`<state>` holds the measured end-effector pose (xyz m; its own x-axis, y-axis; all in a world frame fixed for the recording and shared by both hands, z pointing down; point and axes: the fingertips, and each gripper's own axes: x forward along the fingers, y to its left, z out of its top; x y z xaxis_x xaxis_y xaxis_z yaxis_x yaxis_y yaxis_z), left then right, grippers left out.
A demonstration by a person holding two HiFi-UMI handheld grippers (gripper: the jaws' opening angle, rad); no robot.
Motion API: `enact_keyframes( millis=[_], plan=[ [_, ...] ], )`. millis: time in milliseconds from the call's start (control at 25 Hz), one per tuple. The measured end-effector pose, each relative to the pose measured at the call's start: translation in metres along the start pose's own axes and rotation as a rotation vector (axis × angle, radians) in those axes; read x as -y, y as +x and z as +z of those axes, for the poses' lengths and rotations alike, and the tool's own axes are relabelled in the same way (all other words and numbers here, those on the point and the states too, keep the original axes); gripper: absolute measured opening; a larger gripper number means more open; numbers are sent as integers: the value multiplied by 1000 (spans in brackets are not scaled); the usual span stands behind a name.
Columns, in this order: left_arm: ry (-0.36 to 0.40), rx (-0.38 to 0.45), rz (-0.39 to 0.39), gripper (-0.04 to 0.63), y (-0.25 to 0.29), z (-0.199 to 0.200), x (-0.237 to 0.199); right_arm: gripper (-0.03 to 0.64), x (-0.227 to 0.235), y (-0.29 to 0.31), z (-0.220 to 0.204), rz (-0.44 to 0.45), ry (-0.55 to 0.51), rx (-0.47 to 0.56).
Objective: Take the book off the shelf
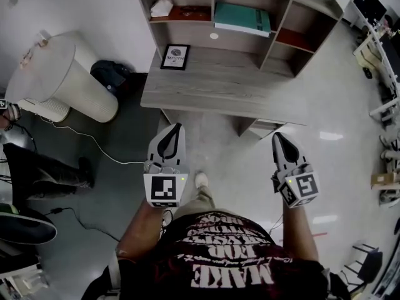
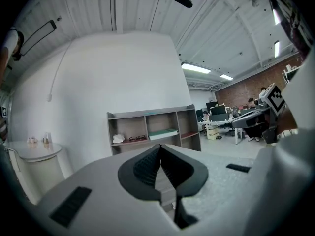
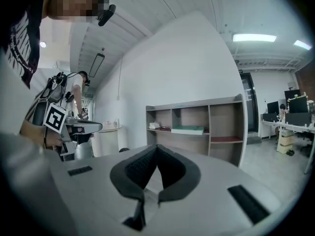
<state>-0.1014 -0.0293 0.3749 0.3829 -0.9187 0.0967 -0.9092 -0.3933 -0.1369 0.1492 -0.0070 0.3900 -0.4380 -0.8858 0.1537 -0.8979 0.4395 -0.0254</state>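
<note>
A green book (image 1: 242, 17) lies flat in the middle compartment of the wooden shelf (image 1: 282, 5), which stands at the back of a grey desk (image 1: 219, 89). Both grippers hover over the floor, short of the desk's front edge, pointing at the shelf. My left gripper (image 1: 177, 127) is shut and empty, its pads meeting at the tip (image 2: 160, 146). My right gripper (image 1: 277, 136) is also shut with nothing in it (image 3: 156, 146). The book shows far ahead in the left gripper view (image 2: 163, 132) and in the right gripper view (image 3: 187, 129).
A framed picture (image 1: 175, 57) lies on the desk's left part. A white object (image 1: 161, 6) and glasses (image 2: 137, 138) sit in the shelf's left compartment. A round white table (image 1: 56, 74), a black bag (image 1: 109, 74) and a floor cable (image 1: 94, 142) are at left. Office desks (image 1: 381, 36) stand far right.
</note>
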Motion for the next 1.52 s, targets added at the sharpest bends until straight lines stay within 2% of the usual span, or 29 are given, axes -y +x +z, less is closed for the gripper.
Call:
enact_keyframes(
  millis=[200, 400, 520, 720, 1040, 1240, 1520],
  plan=[
    [13, 7, -45, 8, 30, 3, -4, 3, 17, 17, 9, -22, 76, 11],
    [3, 27, -45, 8, 57, 16, -26, 3, 23, 41, 31, -26, 72, 57],
    [5, 25, -52, 8, 69, 15, -38, 4, 29, 51, 32, -56, 44, 31],
    [20, 17, -77, 7, 84, 11, -55, 3, 24, 73, 39, -56, 55, 31],
    [-36, 18, -107, 8, 97, 6, -71, 5, 3, 89, 44, -34, 81, 8],
    [-66, 19, -111, 8, 101, 4, -71, 5, 9, 91, 46, -44, 80, 7],
    [-6, 5, -127, 8, 116, 3, -60, 5, 31, 90, 33, -50, 144, 8]
  ],
)
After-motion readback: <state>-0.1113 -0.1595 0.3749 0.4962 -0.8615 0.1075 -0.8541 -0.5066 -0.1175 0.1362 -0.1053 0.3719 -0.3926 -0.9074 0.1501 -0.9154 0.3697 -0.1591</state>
